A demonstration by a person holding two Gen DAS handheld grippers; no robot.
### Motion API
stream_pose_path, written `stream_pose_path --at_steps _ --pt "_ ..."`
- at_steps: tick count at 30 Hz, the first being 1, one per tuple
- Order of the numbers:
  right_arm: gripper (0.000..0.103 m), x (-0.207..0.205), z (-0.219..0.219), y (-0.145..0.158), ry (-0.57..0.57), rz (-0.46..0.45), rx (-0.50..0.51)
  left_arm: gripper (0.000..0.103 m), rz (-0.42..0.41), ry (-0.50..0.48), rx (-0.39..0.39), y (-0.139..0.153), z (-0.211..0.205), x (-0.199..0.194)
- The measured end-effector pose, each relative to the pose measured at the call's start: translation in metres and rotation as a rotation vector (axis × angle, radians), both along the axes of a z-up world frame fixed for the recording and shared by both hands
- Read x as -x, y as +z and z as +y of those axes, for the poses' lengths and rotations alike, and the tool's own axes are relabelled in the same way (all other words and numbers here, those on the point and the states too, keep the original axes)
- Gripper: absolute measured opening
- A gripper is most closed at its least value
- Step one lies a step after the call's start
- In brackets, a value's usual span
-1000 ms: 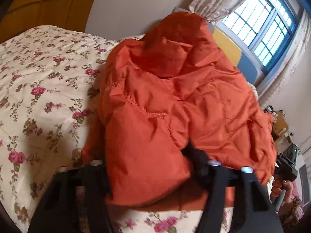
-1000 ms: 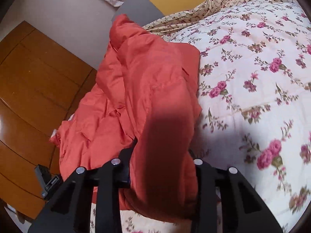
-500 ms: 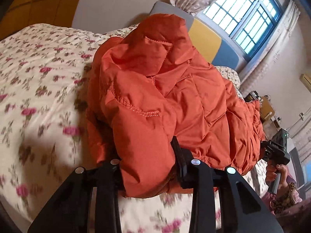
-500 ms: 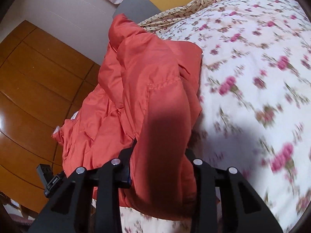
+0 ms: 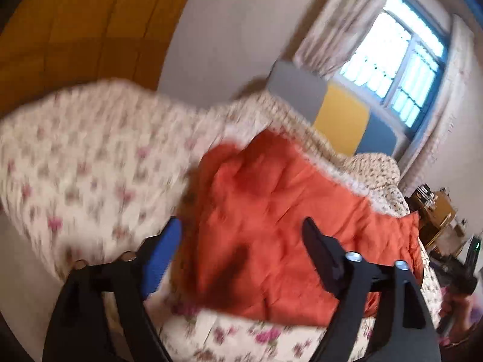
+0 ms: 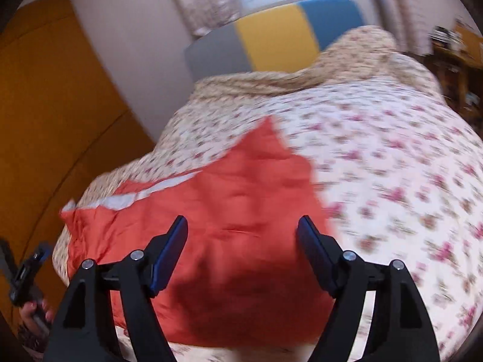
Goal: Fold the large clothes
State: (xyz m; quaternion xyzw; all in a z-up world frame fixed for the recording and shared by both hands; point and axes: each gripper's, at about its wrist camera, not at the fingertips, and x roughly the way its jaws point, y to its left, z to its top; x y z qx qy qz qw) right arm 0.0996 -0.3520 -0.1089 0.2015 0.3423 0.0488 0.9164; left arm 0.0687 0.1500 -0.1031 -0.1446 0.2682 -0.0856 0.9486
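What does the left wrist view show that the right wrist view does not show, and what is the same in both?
Only the left wrist view shows the left gripper, jaws opening and free of cloth. Only the right wrist view shows the right gripper, also opening and empty, and a white strip on the jacket's far edge. Both show the orange jacket lying on the floral bed, the headboard and the window.
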Motion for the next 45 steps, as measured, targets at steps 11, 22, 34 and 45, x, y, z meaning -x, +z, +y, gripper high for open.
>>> stream_pose_path --at_steps 11,22,34,45 --pt "0.002 -0.044 0.067 -0.031 0.087 0.141 0.224 0.053 0.21 -0.209 -0.221 -0.041 -0.122 -0.107" --pt "0.0 -0.11 0.053 -0.011 0.05 0.069 0.243 0.009 0.088 -0.171 -0.23 0.005 -0.131 -0.147" --pt "0.0 -0.155 0.046 -0.069 0.072 0.095 0.268 0.05 0.148 -0.18 -0.416 -0.043 -0.152 -0.215" --pt "0.0 -0.161 0.049 -0.089 0.034 0.046 0.259 0.055 0.081 -0.18 -0.273 -0.068 -0.134 -0.22"
